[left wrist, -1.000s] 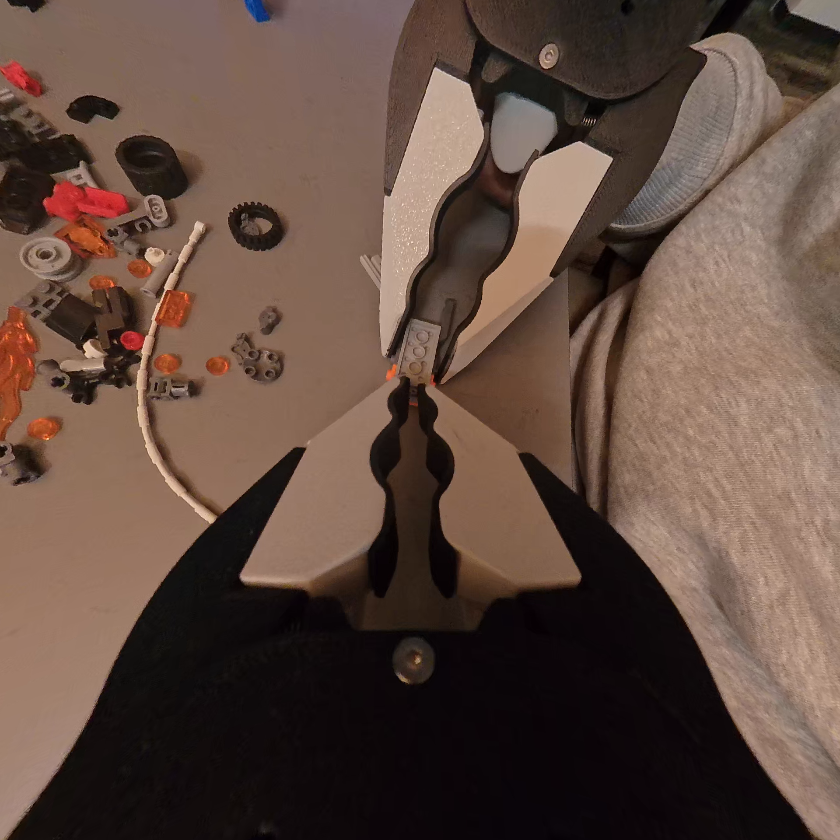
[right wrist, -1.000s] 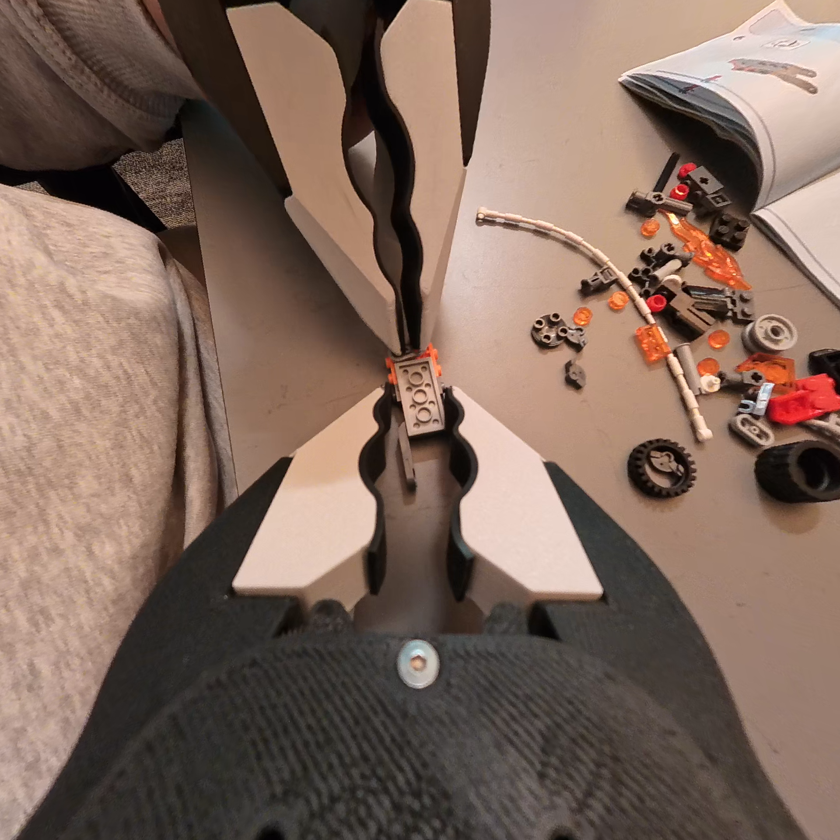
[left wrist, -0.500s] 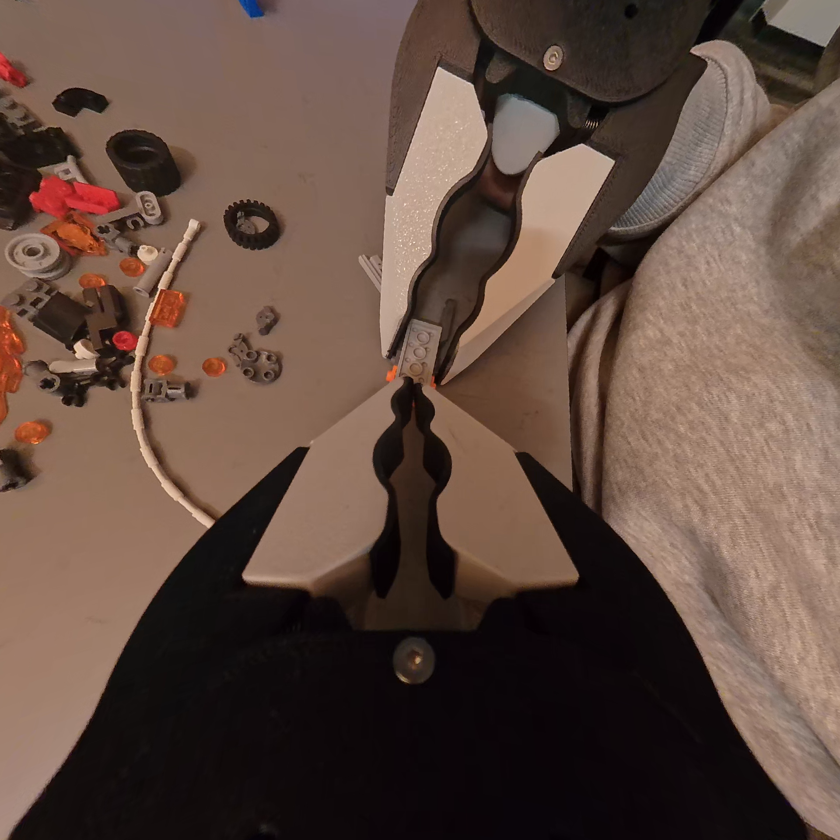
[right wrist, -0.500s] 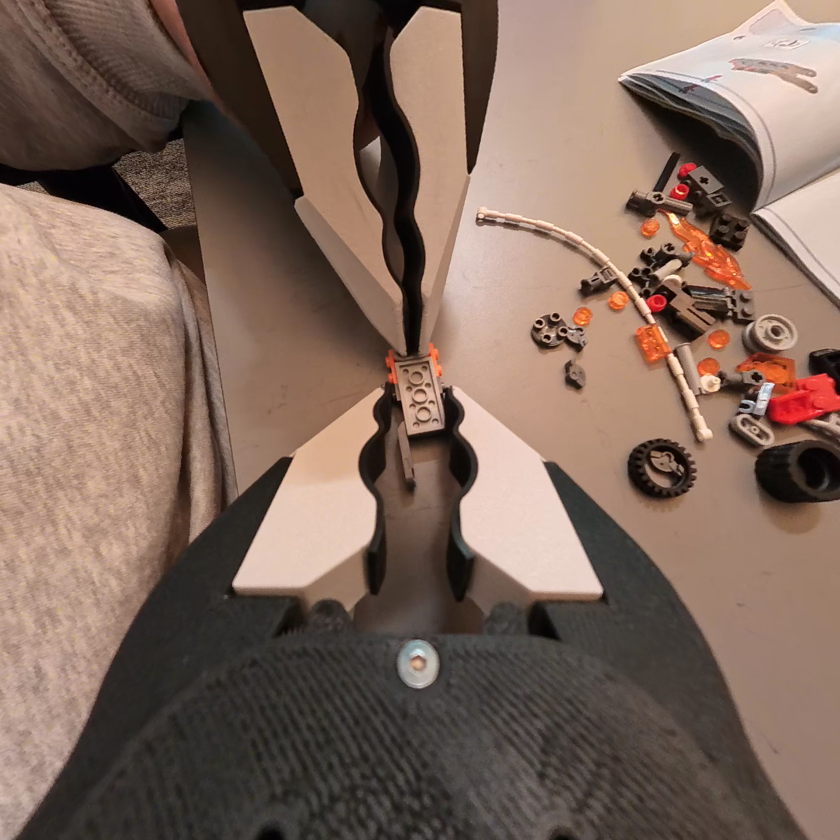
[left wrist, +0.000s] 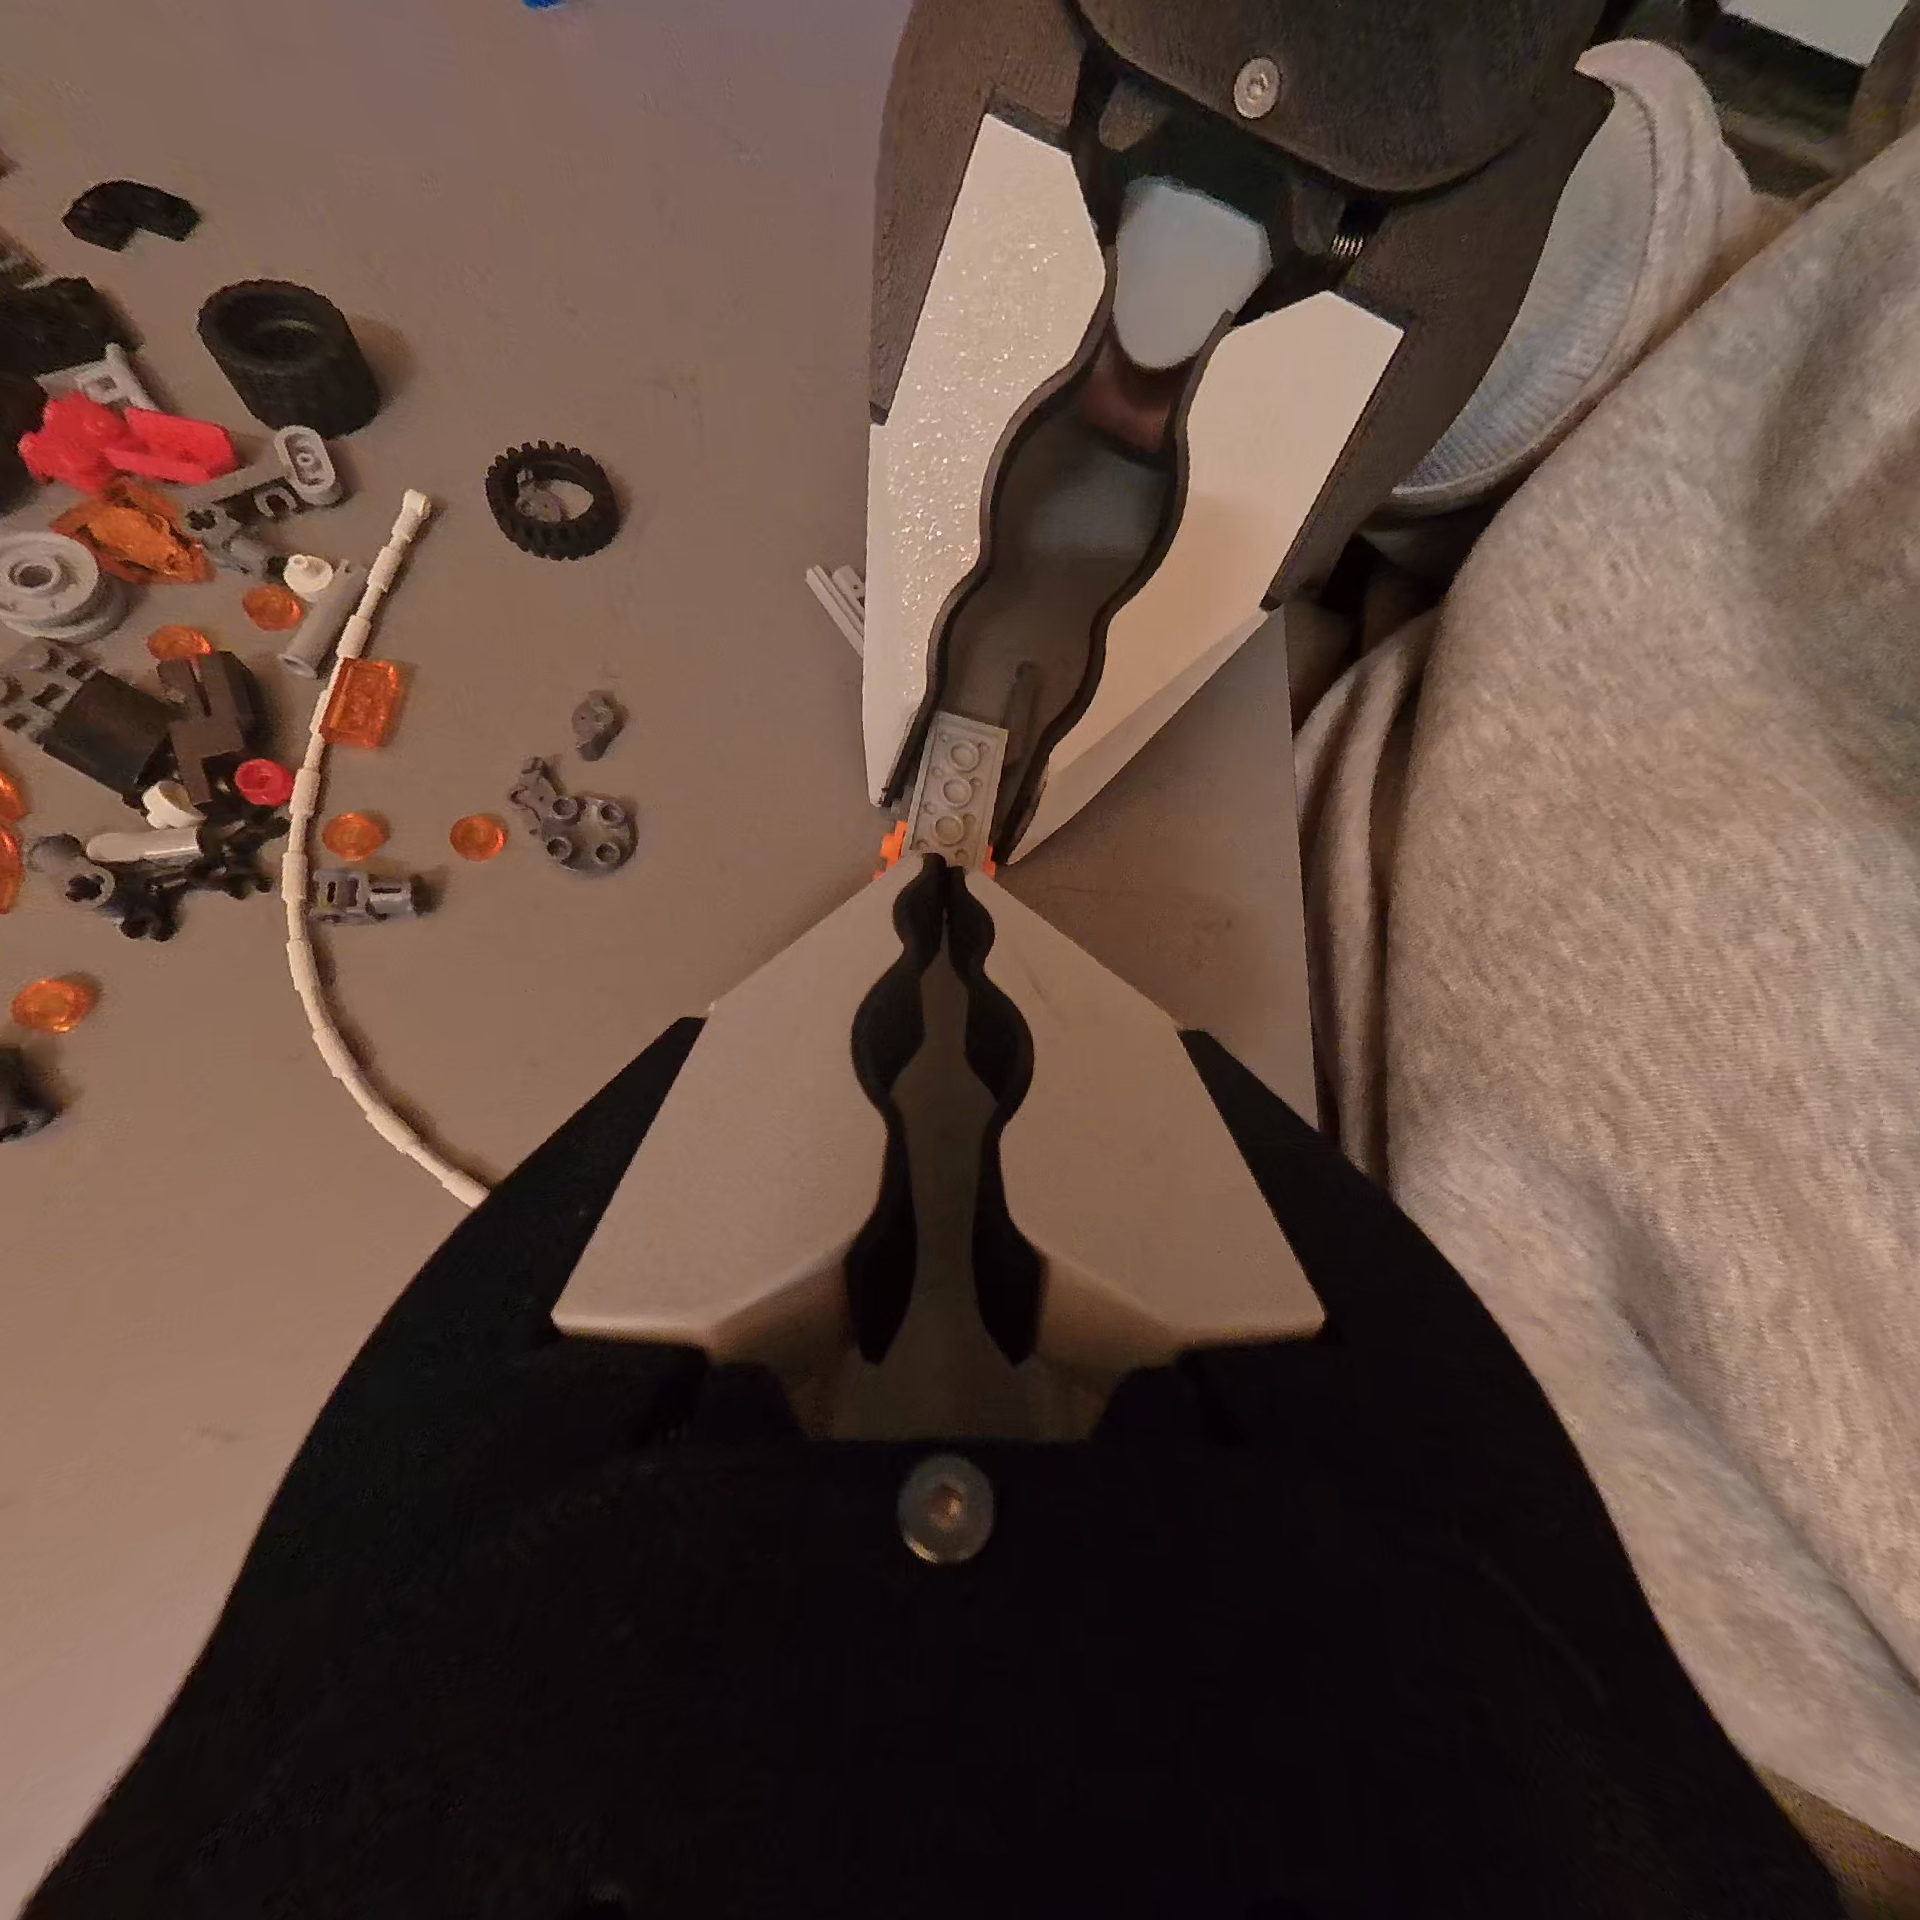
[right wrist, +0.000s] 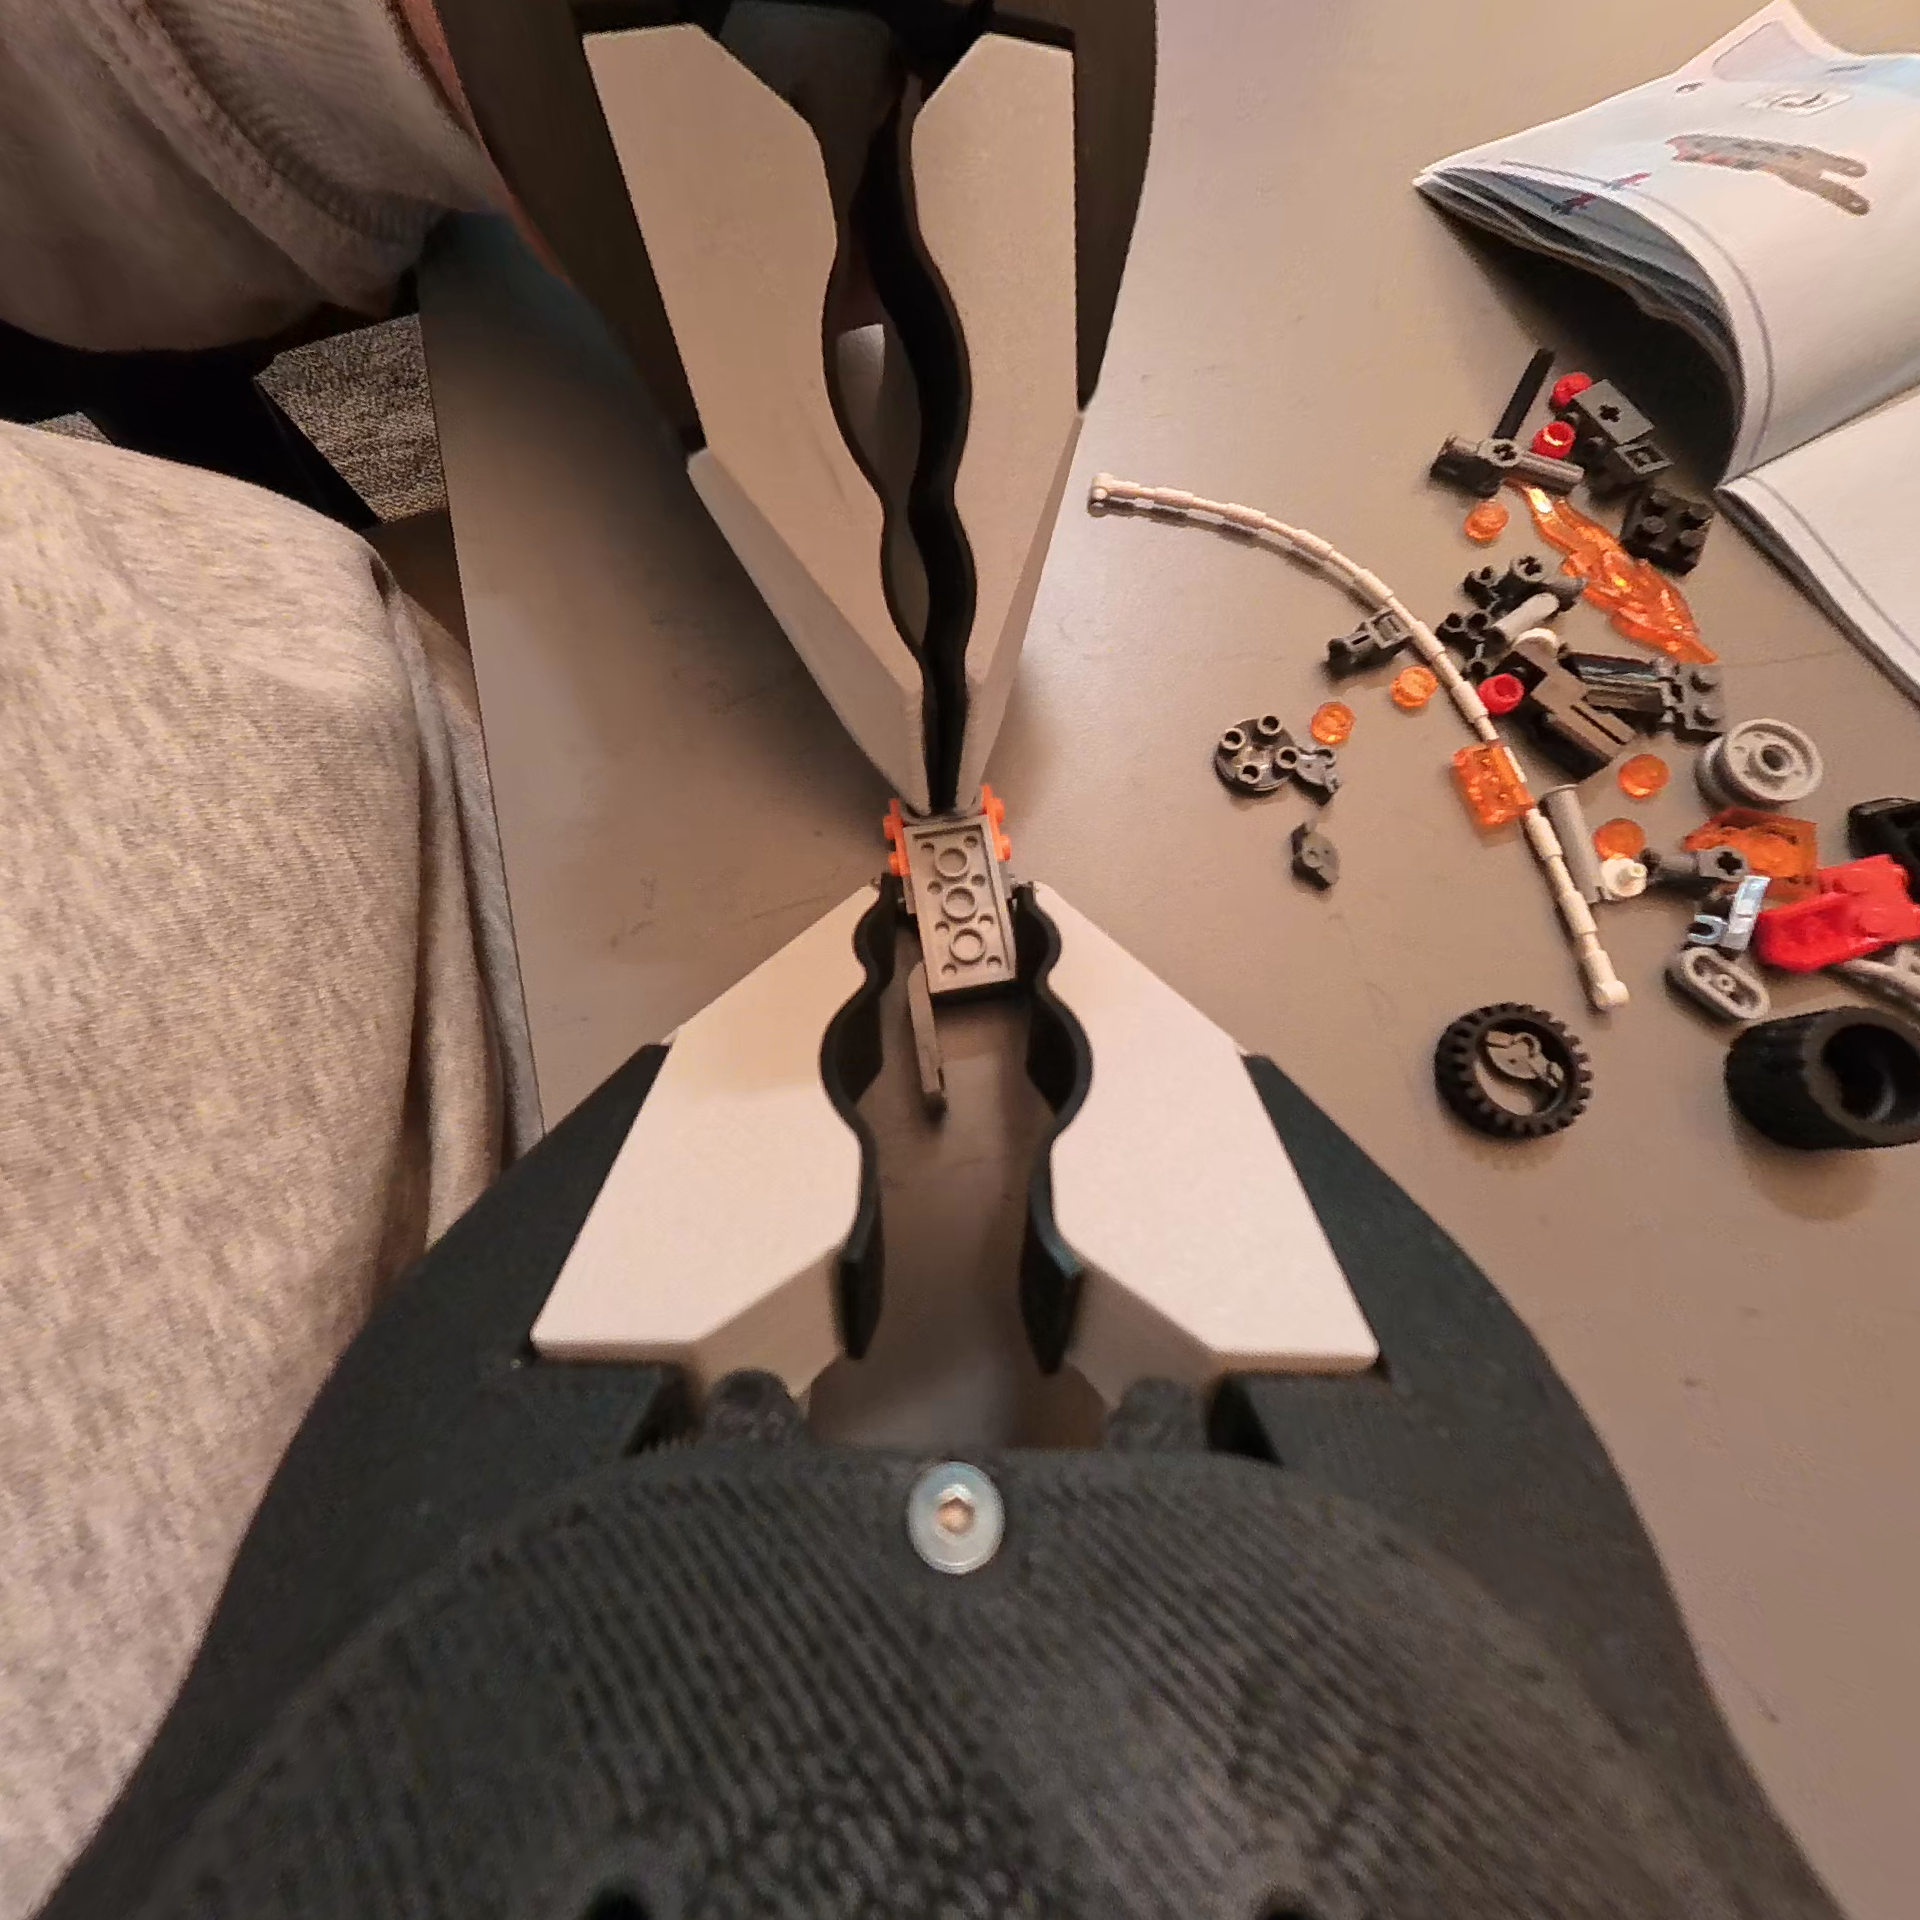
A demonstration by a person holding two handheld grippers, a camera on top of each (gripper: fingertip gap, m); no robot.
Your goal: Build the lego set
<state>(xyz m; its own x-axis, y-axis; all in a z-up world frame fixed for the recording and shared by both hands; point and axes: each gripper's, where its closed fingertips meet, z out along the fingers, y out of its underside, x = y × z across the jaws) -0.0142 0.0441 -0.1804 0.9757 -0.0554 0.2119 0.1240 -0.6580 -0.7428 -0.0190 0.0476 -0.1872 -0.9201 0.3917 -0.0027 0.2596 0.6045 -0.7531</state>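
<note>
A small grey studded plate (right wrist: 956, 914) with orange pieces (right wrist: 891, 826) at its far end is held above the table. My right gripper (right wrist: 956, 894) is shut on the plate's sides. My left gripper (right wrist: 943, 805) faces it tip to tip, jaws shut, tips touching the plate's far end between the orange pieces. I cannot tell whether it pinches anything there. In the left wrist view, the left gripper (left wrist: 940, 878) meets the plate (left wrist: 956, 790) held in the right gripper (left wrist: 956, 816).
Loose parts lie on the grey-brown table (left wrist: 623, 260): a fat black tyre (left wrist: 286, 358), a small wheel (left wrist: 551, 514), a white flexible hose (left wrist: 332, 831), orange and red bits. An instruction booklet (right wrist: 1714, 239) lies beyond them. A grey sweatshirt (left wrist: 1610, 935) borders the table edge. Both grippers' tips are close together, under 4 cm apart.
Both grippers stay tip to tip on the plate, with grips unchanged. The pair has drifted slightly relative to the table, so the loose parts sit a little further left in the left wrist view.
</note>
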